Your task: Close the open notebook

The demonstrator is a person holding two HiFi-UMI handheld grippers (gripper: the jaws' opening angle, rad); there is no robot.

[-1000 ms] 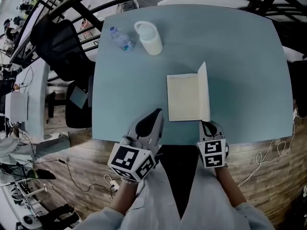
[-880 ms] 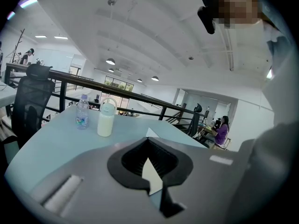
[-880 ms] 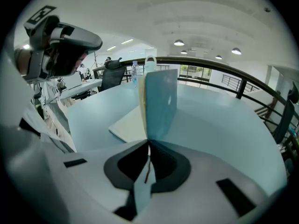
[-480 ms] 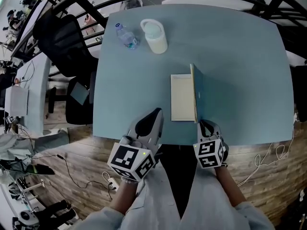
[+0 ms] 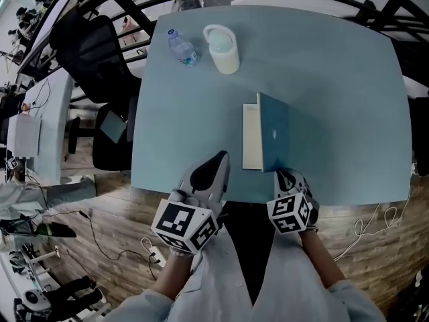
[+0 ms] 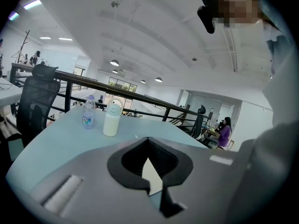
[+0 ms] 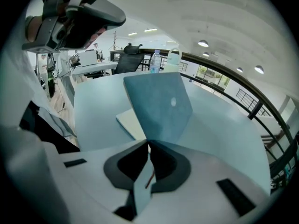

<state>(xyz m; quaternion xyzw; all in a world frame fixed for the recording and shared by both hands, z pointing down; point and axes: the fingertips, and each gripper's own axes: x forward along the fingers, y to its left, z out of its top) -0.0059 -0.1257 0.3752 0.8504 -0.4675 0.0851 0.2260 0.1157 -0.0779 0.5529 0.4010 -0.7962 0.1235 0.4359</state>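
While the right tongs [image 5: 285,174] pinch the near corner of the notebook's [image 5: 273,139] teal cover, that cover leans leftward over the cream pages, partway down and not yet flat. The notebook lies on the counter [image 5: 335,79] near its front edge. Beside it and apart from it, the left tongs [image 5: 218,158] hover closed and empty. A bottle [image 5: 182,49] and a white jug [image 5: 223,49] stand together at the far left.
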